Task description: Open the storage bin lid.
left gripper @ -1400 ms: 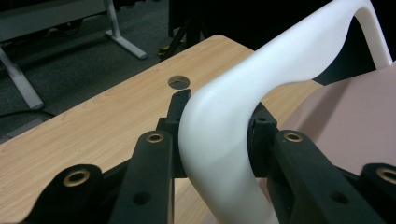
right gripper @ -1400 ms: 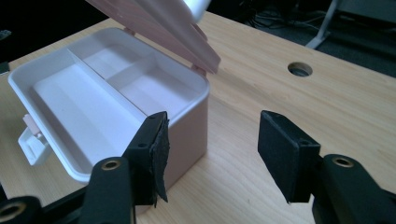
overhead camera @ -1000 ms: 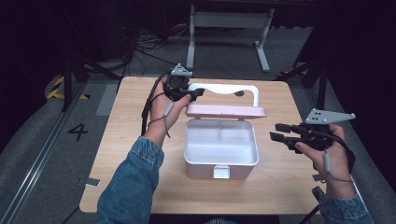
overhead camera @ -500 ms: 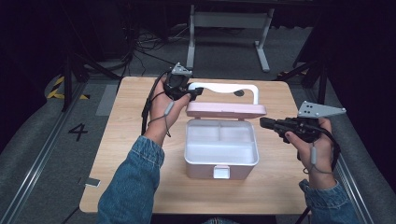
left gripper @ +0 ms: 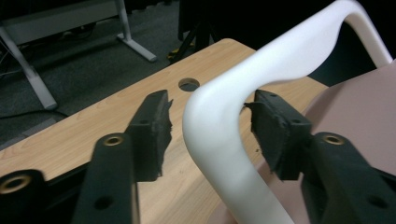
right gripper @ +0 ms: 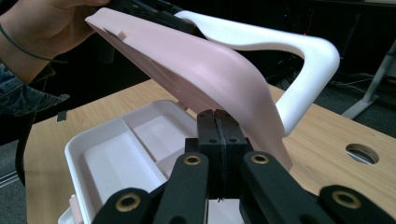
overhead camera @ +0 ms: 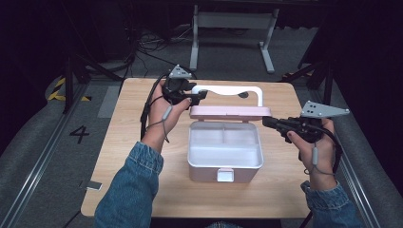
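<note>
Wooden table, open box, raised lid

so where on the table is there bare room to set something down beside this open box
Widest bare wood lies left of the box, between it and the table's left edge, under the left forearm. A narrower strip runs along the near edge. It is crowded behind the box at the pink lid and white handle, and on the right around the right gripper.

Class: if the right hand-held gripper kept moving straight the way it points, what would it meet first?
Probably the raised pink lid: the shut right hand-held gripper points at its edge, just ahead; depth is unclear.
</note>
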`<state>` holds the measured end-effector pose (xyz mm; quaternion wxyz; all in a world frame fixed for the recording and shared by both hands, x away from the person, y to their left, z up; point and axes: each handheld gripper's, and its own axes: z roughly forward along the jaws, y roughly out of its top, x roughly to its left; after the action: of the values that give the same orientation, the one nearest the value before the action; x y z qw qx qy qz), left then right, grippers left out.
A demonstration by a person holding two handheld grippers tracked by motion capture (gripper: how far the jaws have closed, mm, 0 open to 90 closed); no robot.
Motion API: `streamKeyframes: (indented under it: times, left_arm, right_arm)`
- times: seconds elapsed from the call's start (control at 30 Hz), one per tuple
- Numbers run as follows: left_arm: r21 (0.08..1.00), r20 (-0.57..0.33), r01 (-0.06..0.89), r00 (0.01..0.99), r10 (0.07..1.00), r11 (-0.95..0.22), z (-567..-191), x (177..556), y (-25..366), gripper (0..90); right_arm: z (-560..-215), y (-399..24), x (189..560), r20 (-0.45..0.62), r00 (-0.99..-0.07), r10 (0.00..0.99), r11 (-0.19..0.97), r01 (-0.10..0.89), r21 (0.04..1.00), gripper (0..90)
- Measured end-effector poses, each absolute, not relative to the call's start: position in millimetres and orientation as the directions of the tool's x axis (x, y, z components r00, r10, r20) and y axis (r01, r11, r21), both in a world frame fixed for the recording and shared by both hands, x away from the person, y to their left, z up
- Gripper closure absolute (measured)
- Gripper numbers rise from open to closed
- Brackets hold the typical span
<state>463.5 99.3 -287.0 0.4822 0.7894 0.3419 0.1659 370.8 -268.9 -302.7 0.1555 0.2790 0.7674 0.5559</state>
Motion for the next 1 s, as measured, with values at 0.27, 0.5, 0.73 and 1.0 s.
streamKeyframes:
  times: [0.27,0.5,0.73,1.0]
  left_arm:
    - [0.891,-0.06,0.36,0.698,0.713,-0.278,-281,452,120,38.1]
    - [0.887,-0.025,0.344,0.7,0.713,-0.307,-281,435,138,36.4]
    - [0.885,-0.017,0.339,0.709,0.705,-0.319,-283,423,154,35.5]
    - [0.888,0.018,0.295,0.745,0.666,-0.353,-289,402,171,34.0]
  right_arm:
    - [-302,-269,371,0.067,-0.792,0.607,0.223,0.251,0.942,90.0]
    - [-300,-271,373,0.065,-0.783,0.619,0.209,0.244,0.947,90.0]
    - [-300,-273,375,0.075,-0.777,0.625,0.198,0.25,0.948,90.0]
    - [-299,-274,377,0.079,-0.772,0.631,0.186,0.25,0.95,90.0]
